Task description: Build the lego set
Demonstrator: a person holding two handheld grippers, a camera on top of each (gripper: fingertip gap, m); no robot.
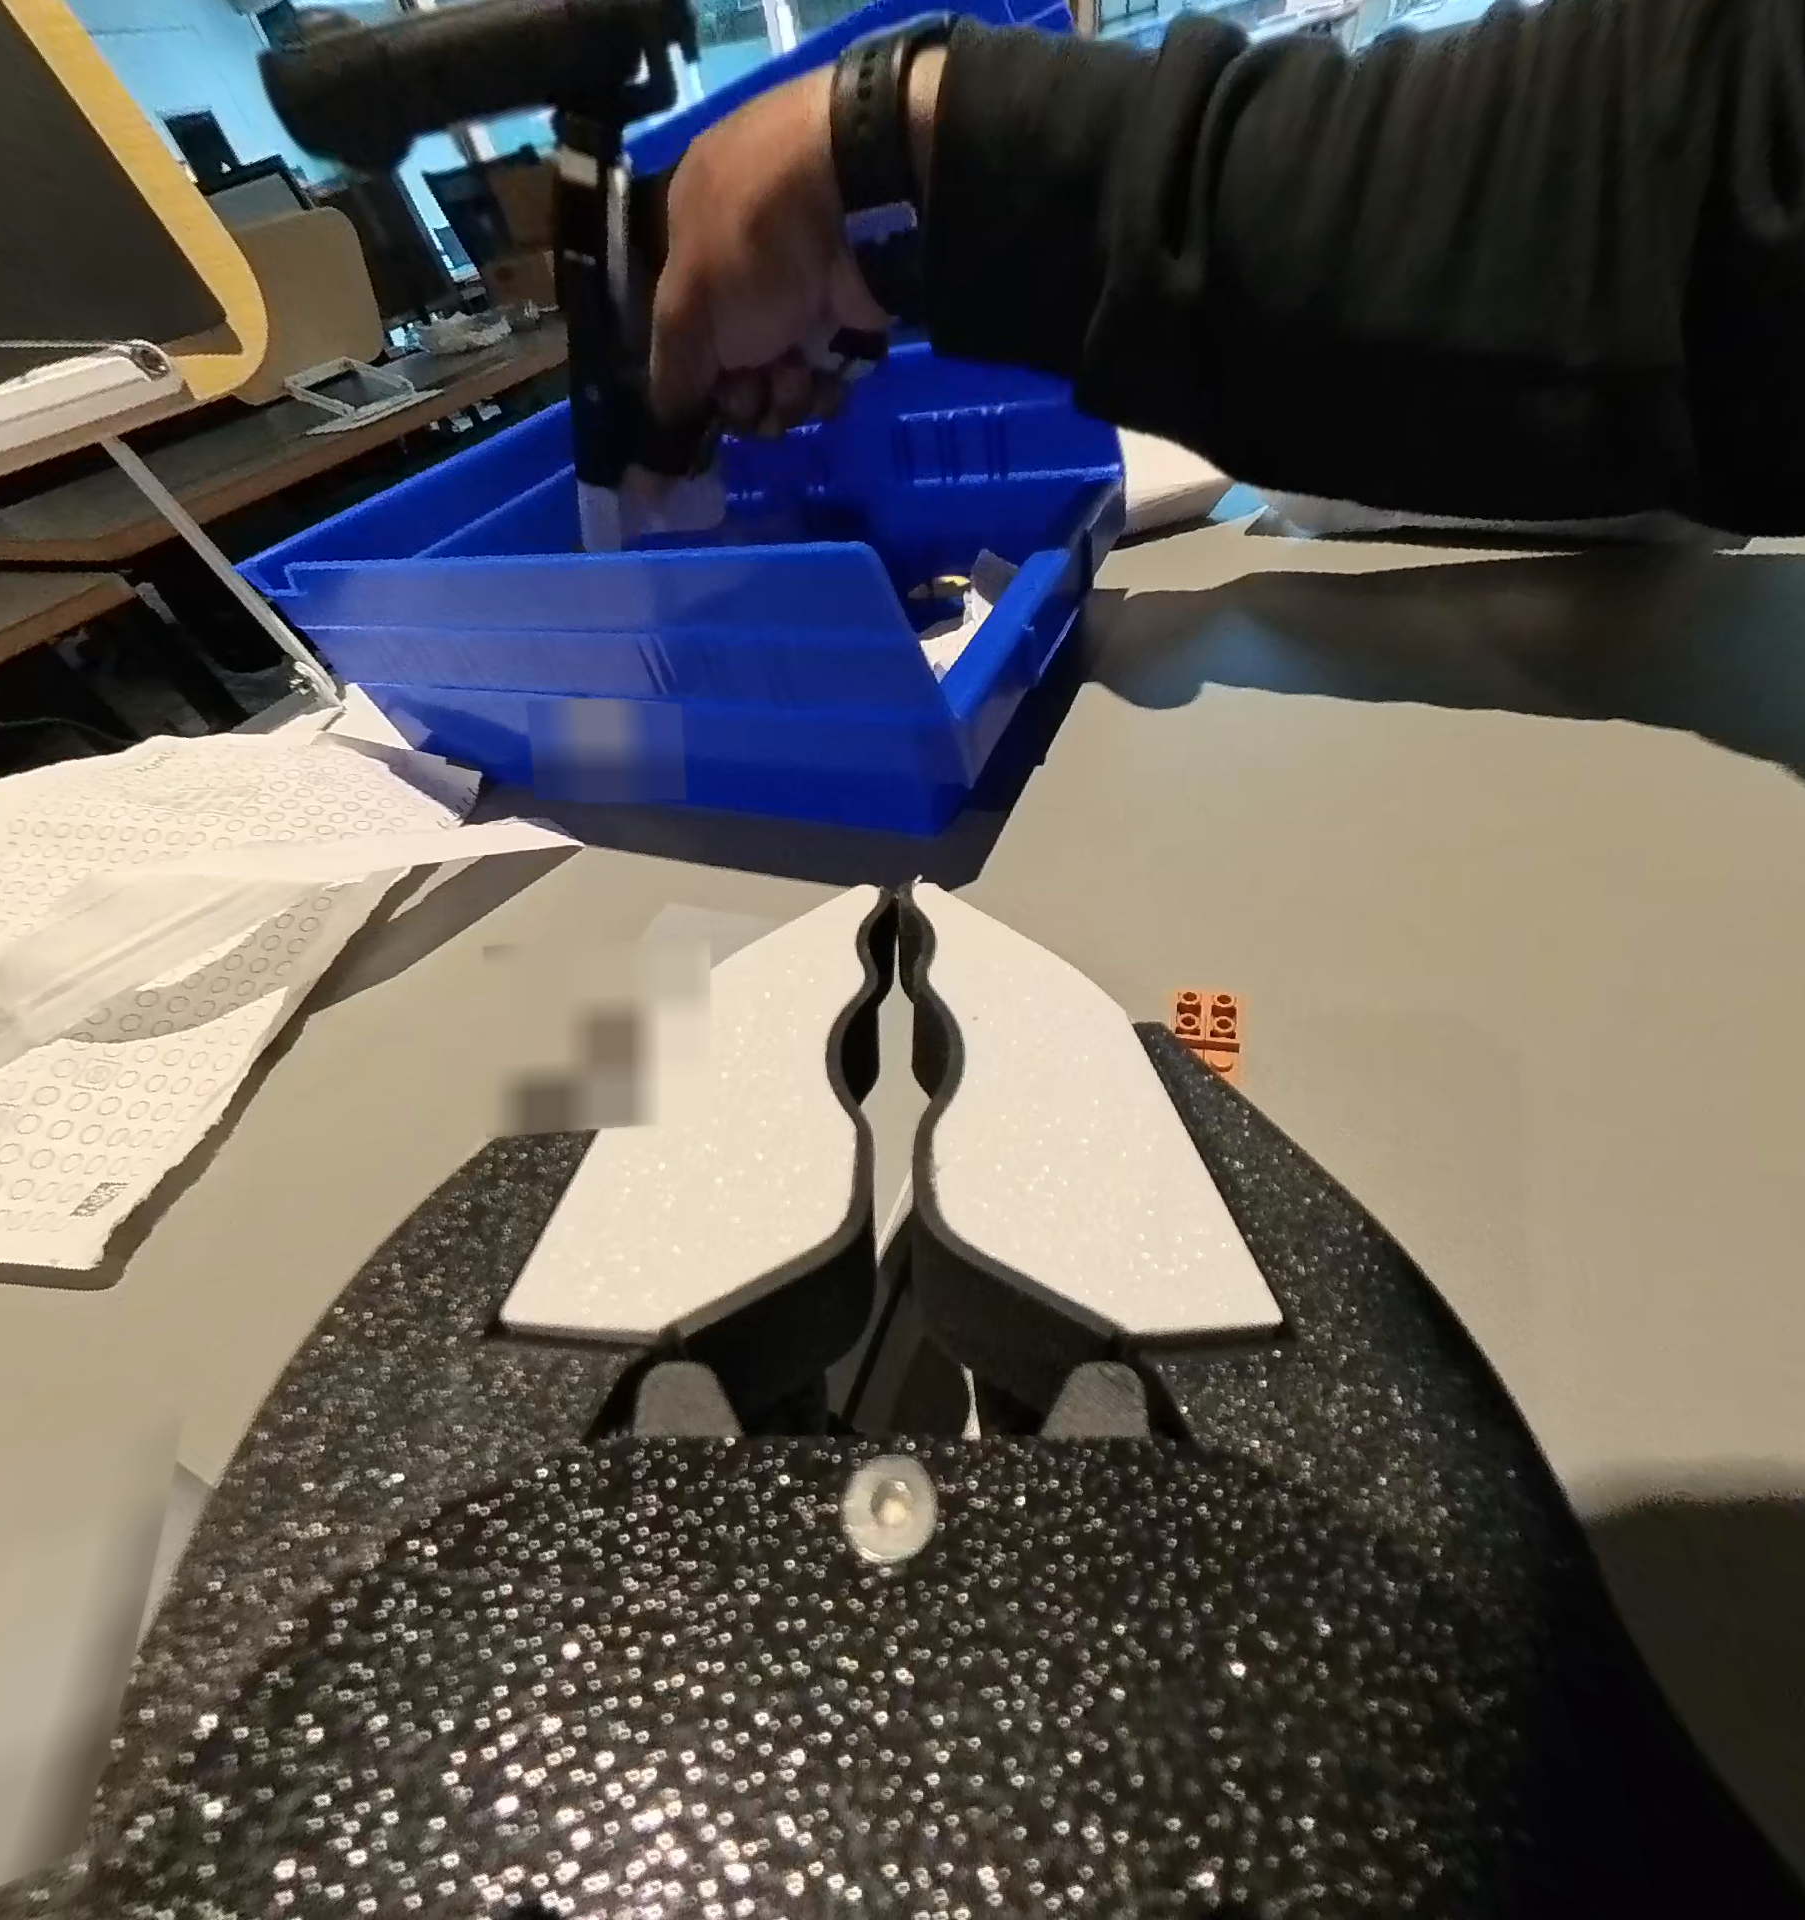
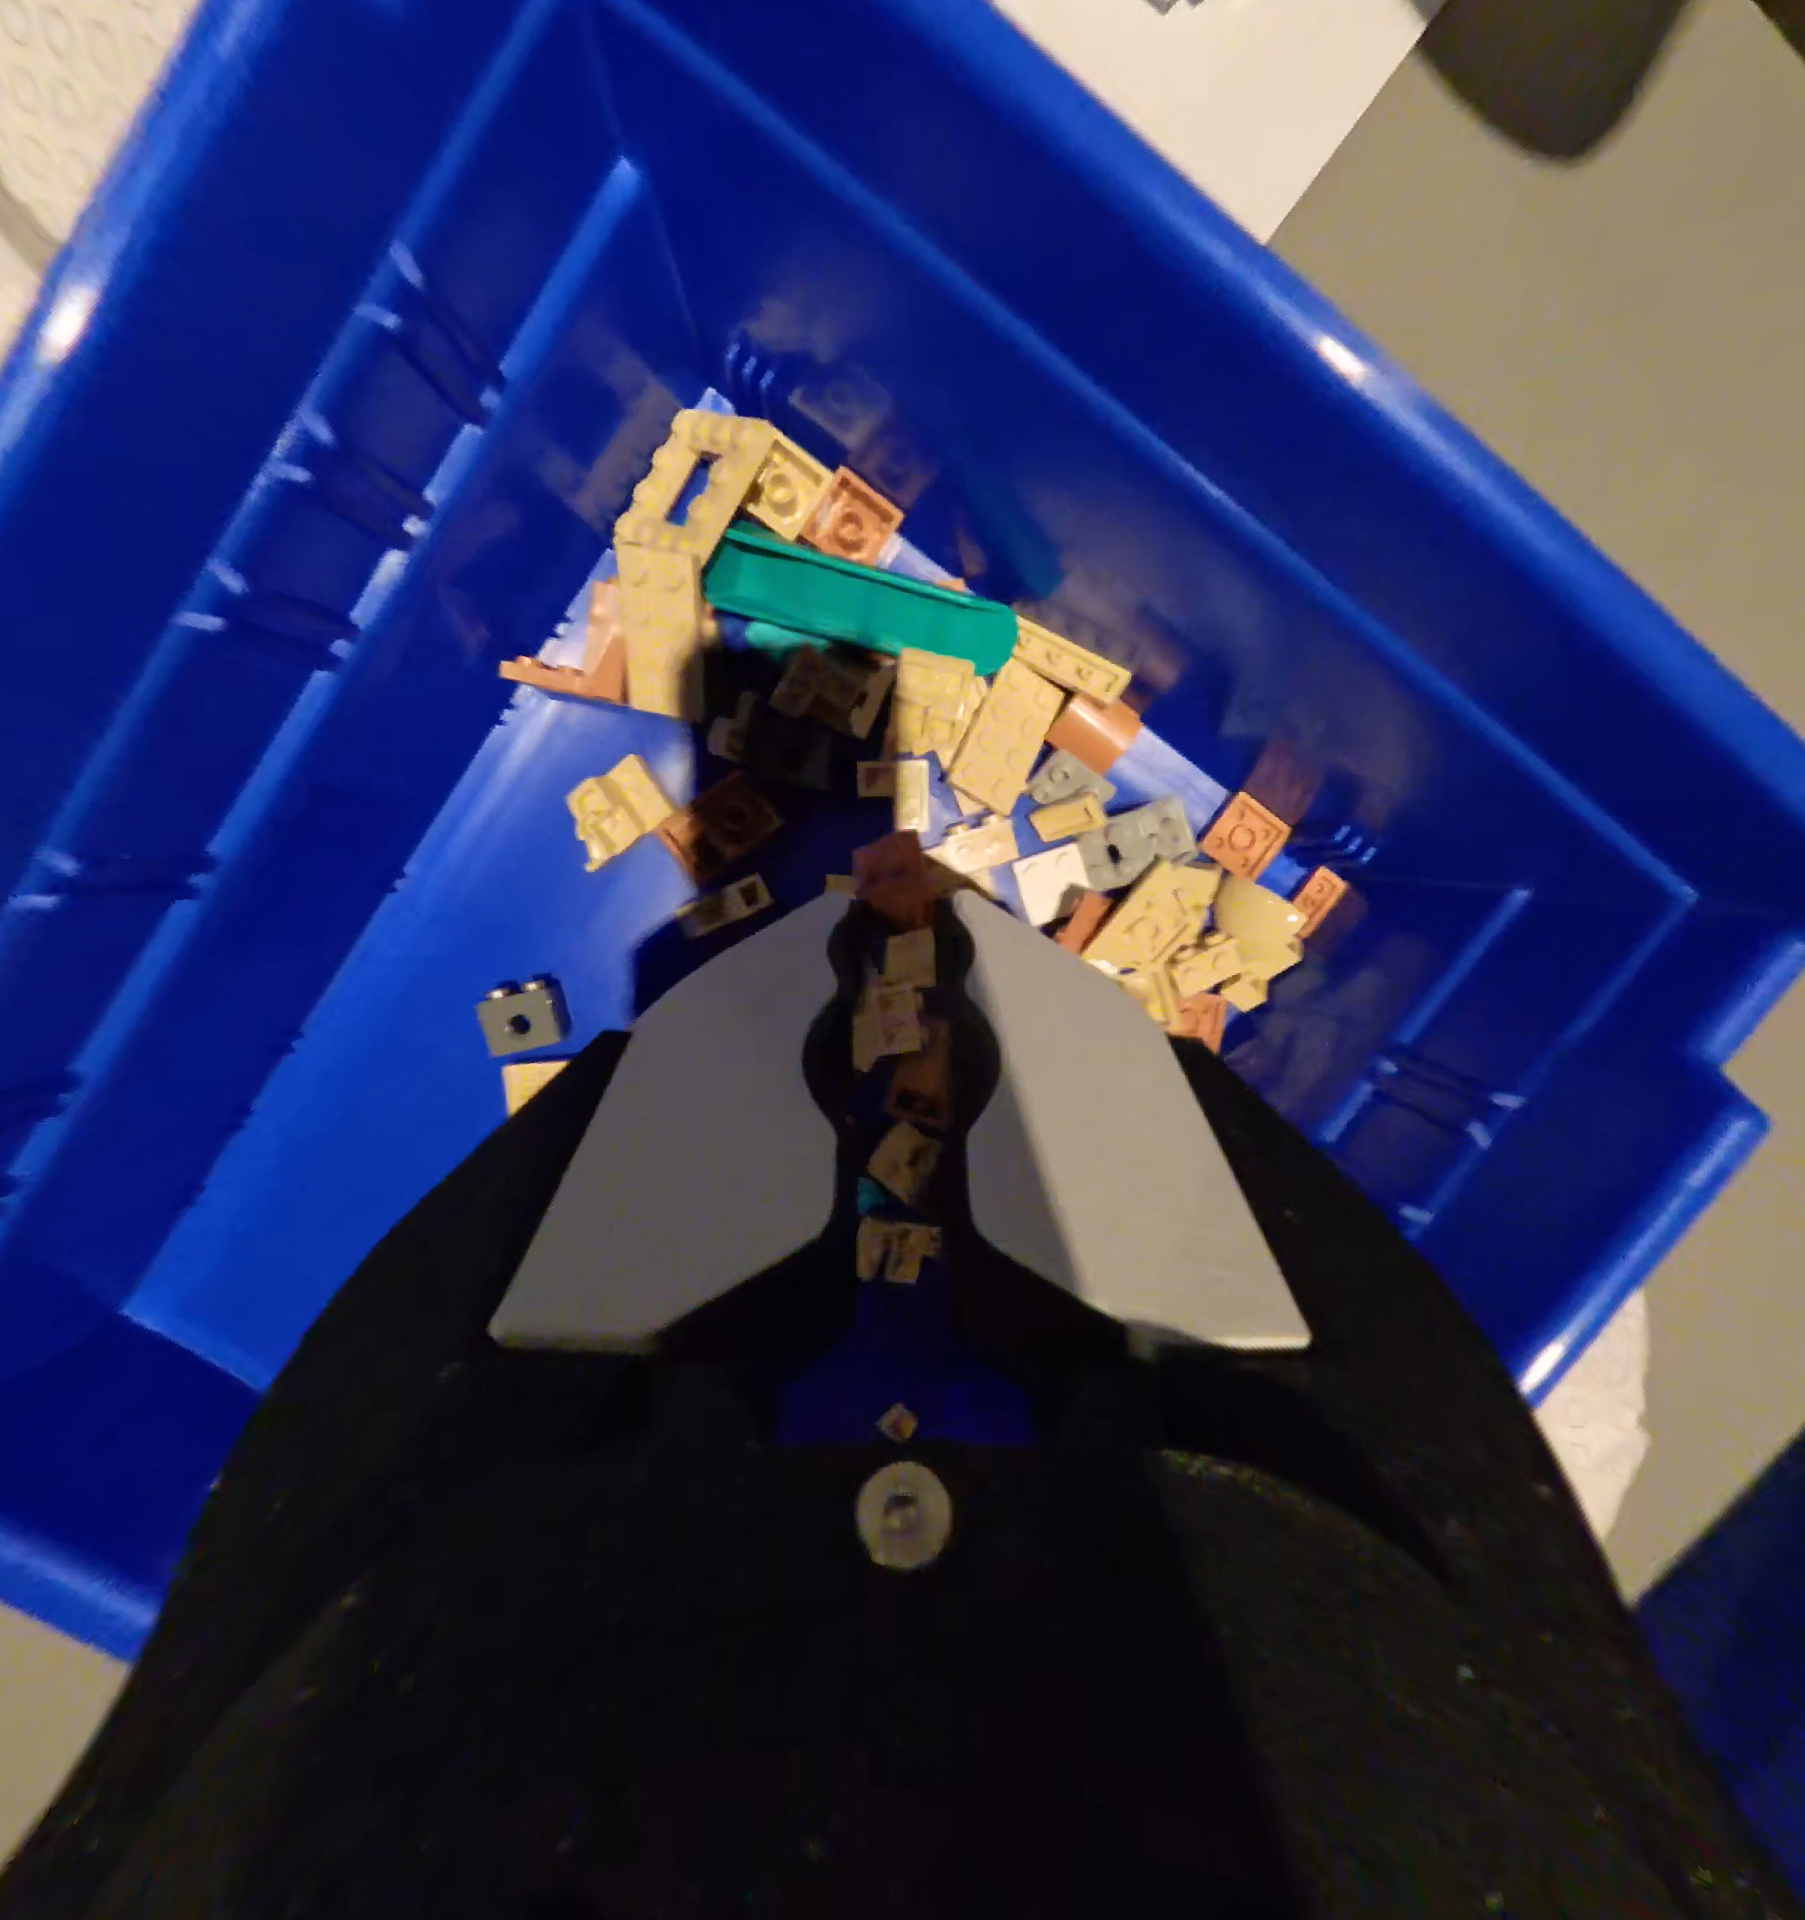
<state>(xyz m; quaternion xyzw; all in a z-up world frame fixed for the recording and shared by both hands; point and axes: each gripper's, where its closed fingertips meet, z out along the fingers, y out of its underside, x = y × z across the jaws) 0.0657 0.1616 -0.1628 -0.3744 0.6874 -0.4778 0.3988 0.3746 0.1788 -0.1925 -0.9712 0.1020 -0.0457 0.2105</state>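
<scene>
My left gripper [image 1: 900,896] is shut and empty, low over the grey table [image 1: 1397,935], its tips just short of the blue bin [image 1: 732,748]. A small orange brick assembly [image 1: 1212,1023] lies on the table to its right. My right gripper [image 2: 900,902] points down into the blue bin [image 2: 285,582] and is shut on a small brown brick [image 2: 893,875] above a pile of tan, brown, grey and white bricks [image 2: 991,727] and a teal piece [image 2: 867,608]. In the left wrist view a hand holds the right gripper [image 1: 607,488] inside the bin.
Printed paper sheets [image 1: 139,935] lie on the table left of the bin. A lone grey brick [image 2: 524,1023] sits apart on the bin floor. The sleeved arm [image 1: 1397,239] crosses above the bin from the right. A framed board on a stand [image 1: 98,208] is at the far left. There is about 30 centimeters between the tips of the two grippers.
</scene>
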